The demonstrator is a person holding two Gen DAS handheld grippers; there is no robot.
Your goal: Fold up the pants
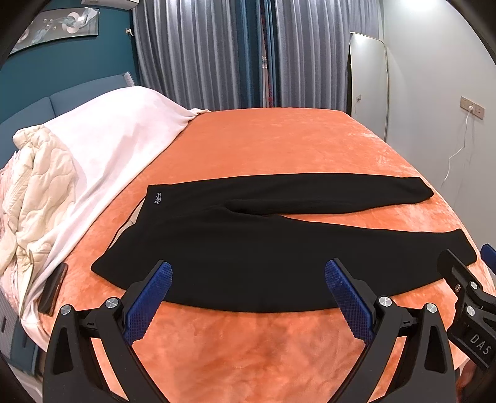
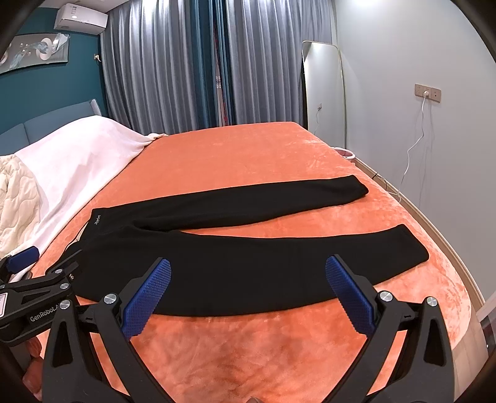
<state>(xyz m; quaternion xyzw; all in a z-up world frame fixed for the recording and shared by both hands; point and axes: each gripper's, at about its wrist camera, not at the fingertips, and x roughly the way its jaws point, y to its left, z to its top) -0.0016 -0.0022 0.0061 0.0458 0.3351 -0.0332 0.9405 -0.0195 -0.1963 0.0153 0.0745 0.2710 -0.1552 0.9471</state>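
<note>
— Where are the pants (image 1: 248, 245)?
— Flat on the bed (image 1: 279, 148), waistband toward the white blanket (image 1: 102, 145), legs splayed apart to the right.
— And the grippers?
— Left gripper (image 1: 248, 279) and right gripper (image 2: 248, 276) hover at the near edge, jaws spread wide, holding nothing.

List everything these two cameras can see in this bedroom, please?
pants: one, black, flat on the blanket, legs spread apart
blanket: one, orange, covering the bed
throw: one, white, at the bed's head
quilt: one, cream, bunched by the throw
phone: one, dark, on the bed's left edge
curtains: grey, behind the bed
mirror: one, against the wall
air conditioner: one, white, high on the wall
left gripper: open, above the pants
right gripper: open, above the pants
</note>
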